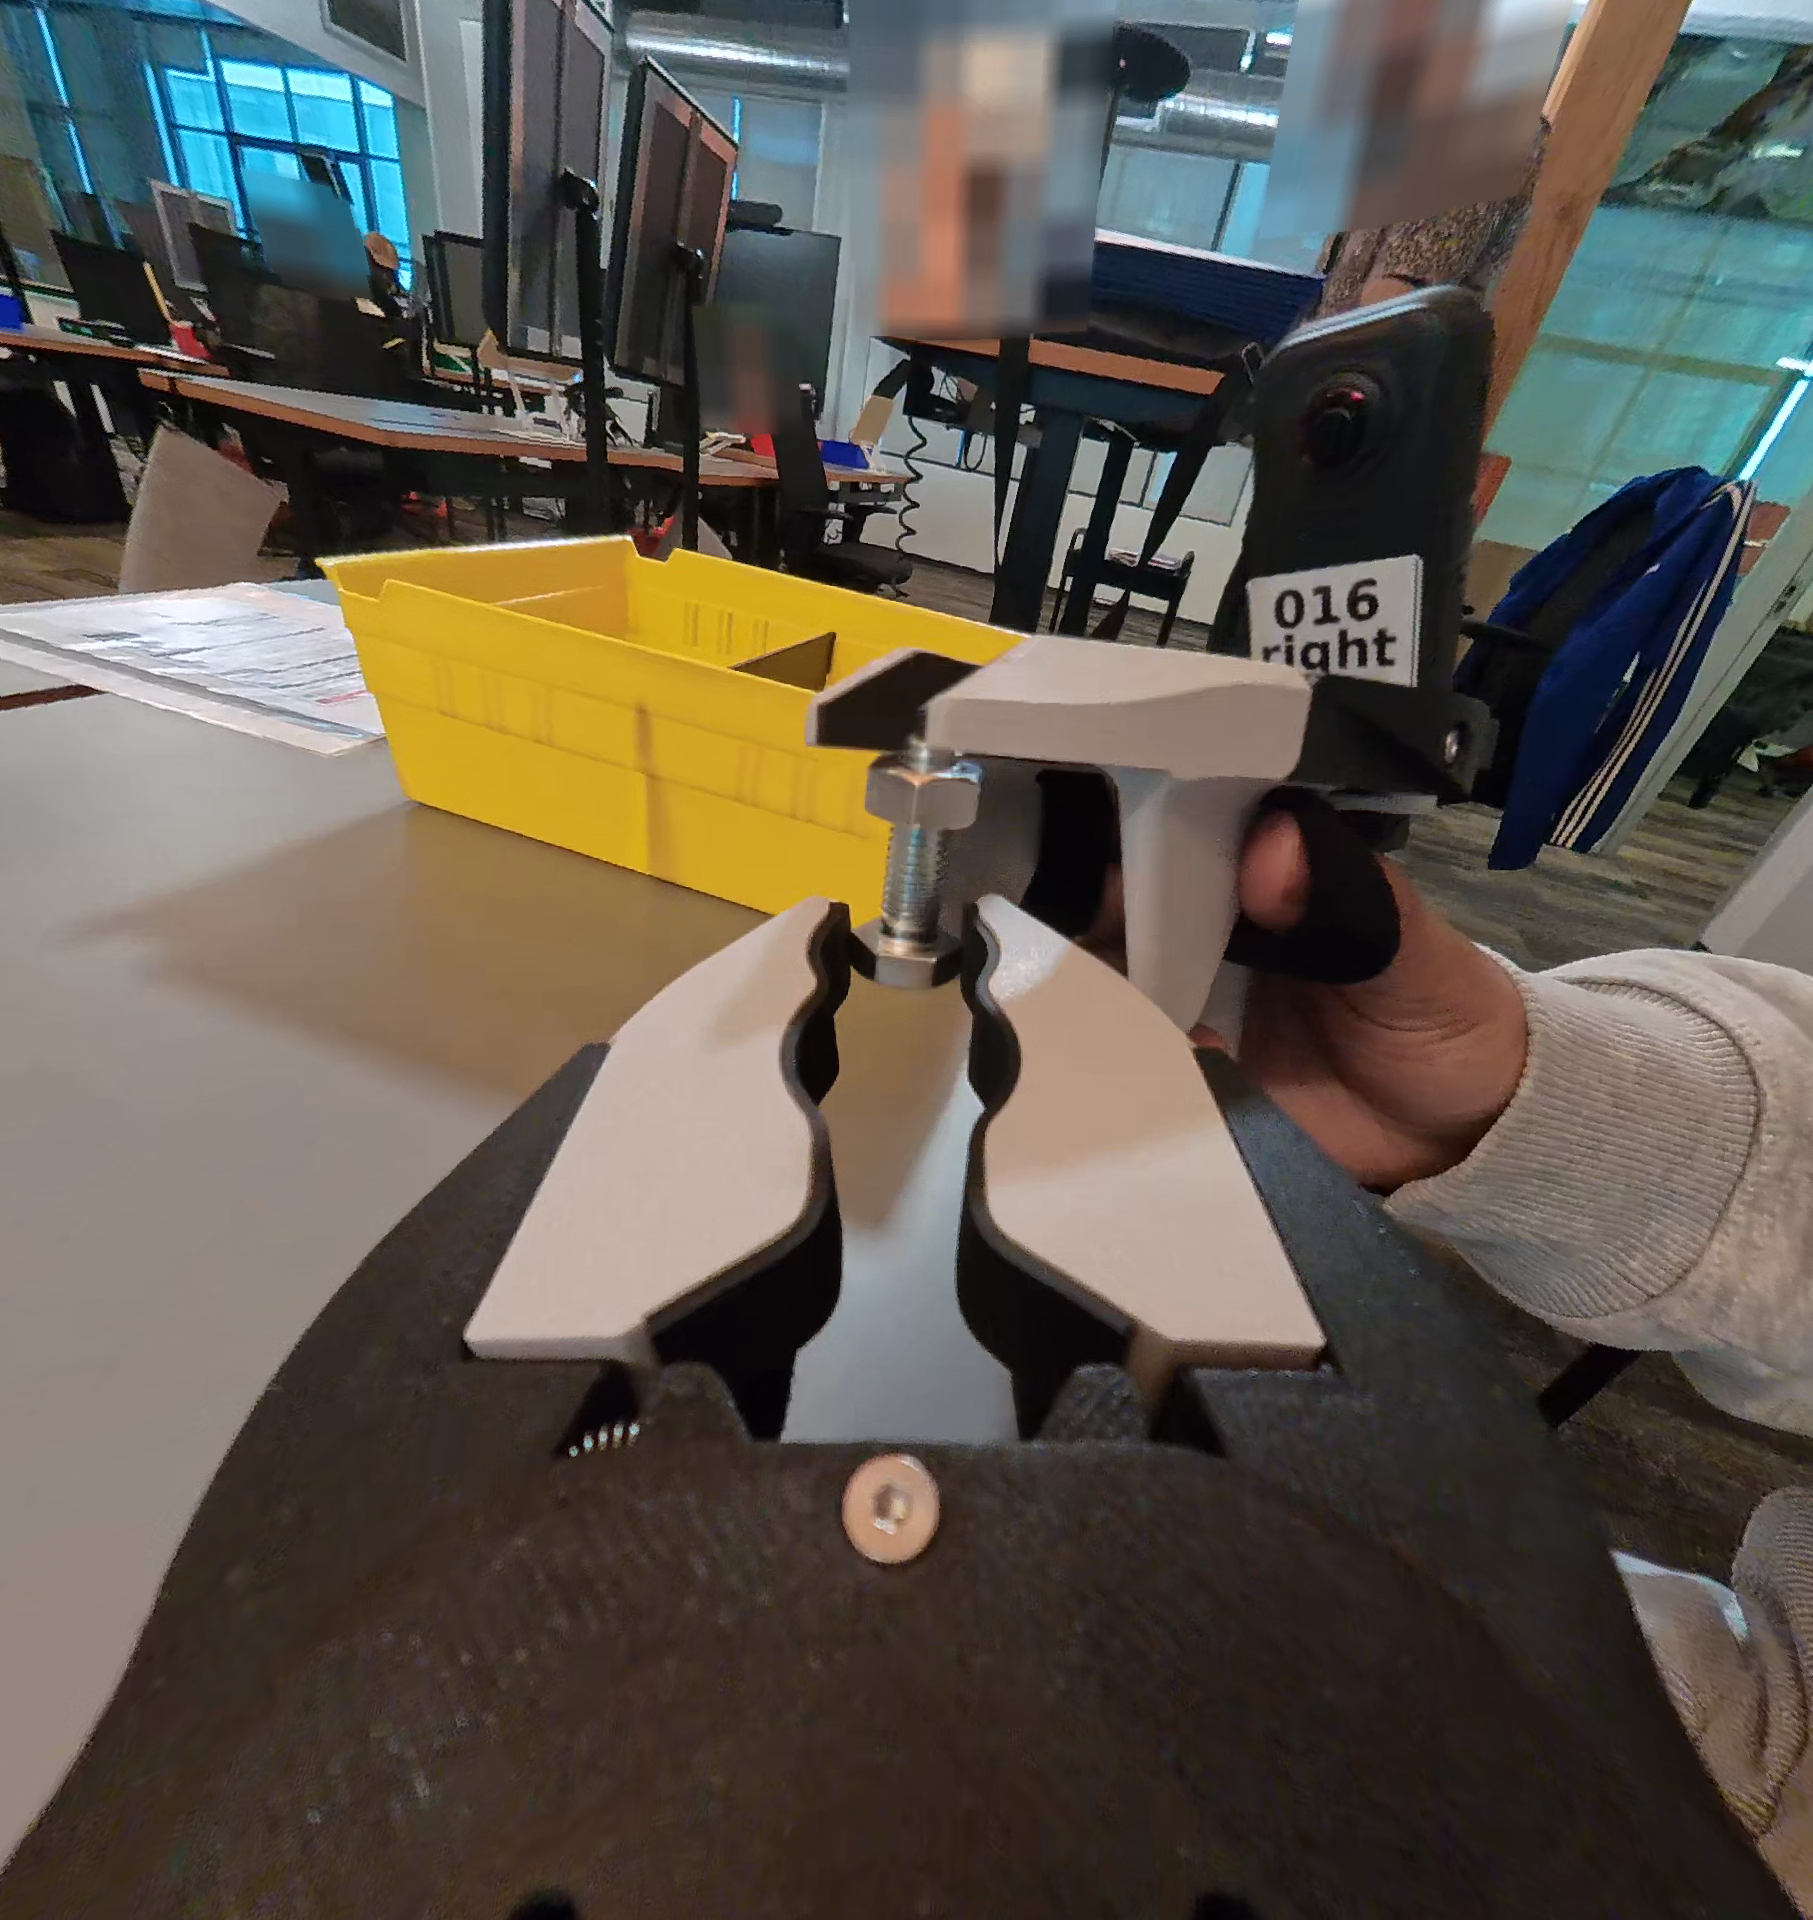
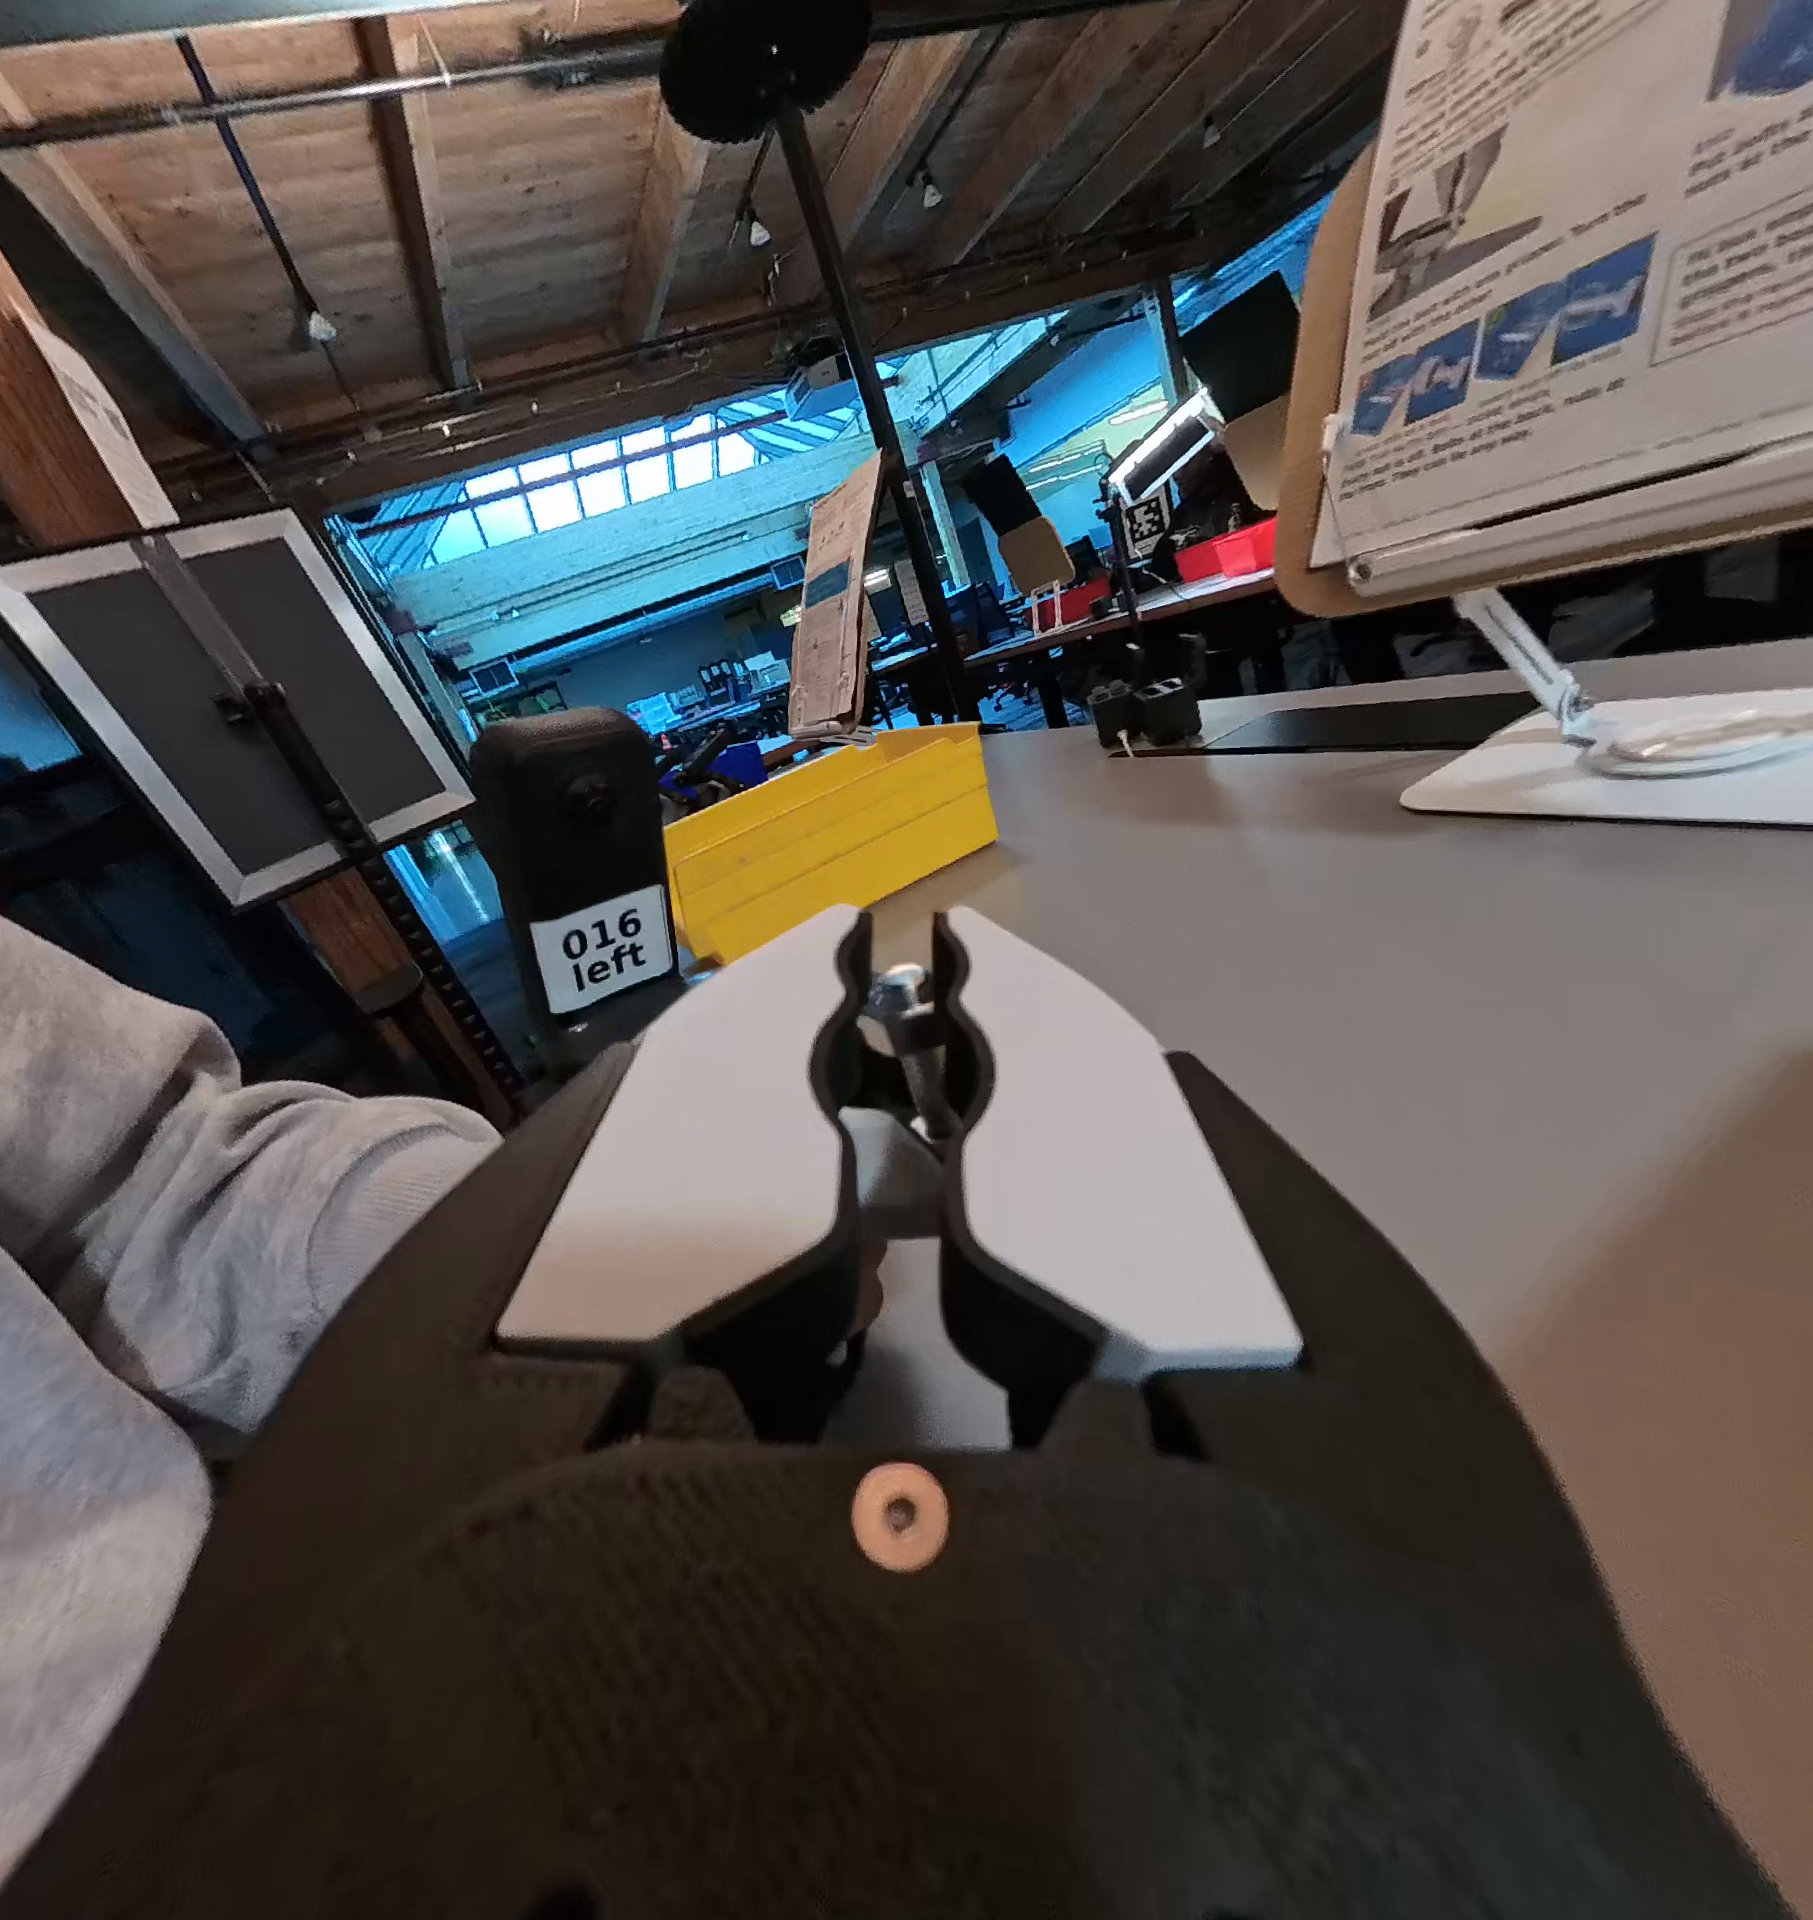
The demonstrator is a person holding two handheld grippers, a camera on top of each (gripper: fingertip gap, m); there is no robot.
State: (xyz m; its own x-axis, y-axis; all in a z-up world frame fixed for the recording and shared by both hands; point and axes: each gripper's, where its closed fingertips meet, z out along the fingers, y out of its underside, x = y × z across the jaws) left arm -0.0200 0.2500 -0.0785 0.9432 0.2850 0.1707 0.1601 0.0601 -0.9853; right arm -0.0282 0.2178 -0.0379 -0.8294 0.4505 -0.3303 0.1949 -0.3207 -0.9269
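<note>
The left gripper has its grey fingers closed on the hex head of a threaded steel bolt, which stands upright from its tips above the grey table. A hex nut sits high on the bolt's thread, and the right gripper, coming in from the right and held by a hand in a grey sleeve, is clamped around that nut. In the right wrist view the same nut shows gripped between that gripper's fingers, with the bolt shaft running down behind it. Just beyond both grippers, farther along the table, lies a yellow plastic bin with dividers. A laminated sheet lies at the far left of the table.
</note>
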